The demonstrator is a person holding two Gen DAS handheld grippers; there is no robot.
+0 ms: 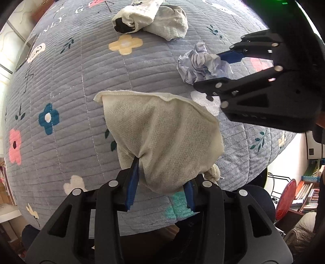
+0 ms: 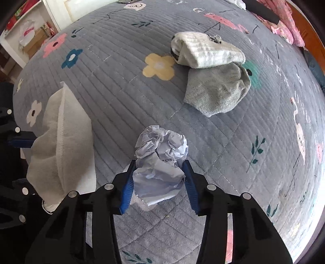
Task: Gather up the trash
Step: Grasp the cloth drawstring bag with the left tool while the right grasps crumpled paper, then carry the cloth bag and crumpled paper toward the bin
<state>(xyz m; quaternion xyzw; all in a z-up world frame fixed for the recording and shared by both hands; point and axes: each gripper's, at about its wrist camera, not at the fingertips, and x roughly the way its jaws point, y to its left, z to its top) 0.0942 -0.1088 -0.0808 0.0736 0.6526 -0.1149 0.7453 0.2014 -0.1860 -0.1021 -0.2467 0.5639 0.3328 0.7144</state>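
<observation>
My left gripper (image 1: 162,174) is shut on a cream paper towel (image 1: 160,136), which hangs above the grey flowered bed cover (image 1: 71,85). The towel also shows at the left of the right wrist view (image 2: 63,142). My right gripper (image 2: 159,172) has its blue pads against both sides of a crumpled white paper ball (image 2: 160,162), which sits on the cover. In the left wrist view that gripper (image 1: 219,67) and the ball (image 1: 201,64) are at the upper right.
Two socks, one white (image 2: 205,52) and one grey (image 2: 219,91), lie on the cover beyond the paper ball; they also show in the left wrist view (image 1: 150,18). Pink fabric (image 2: 284,22) lies at the far right. Shelves and books (image 1: 304,188) stand beside the bed.
</observation>
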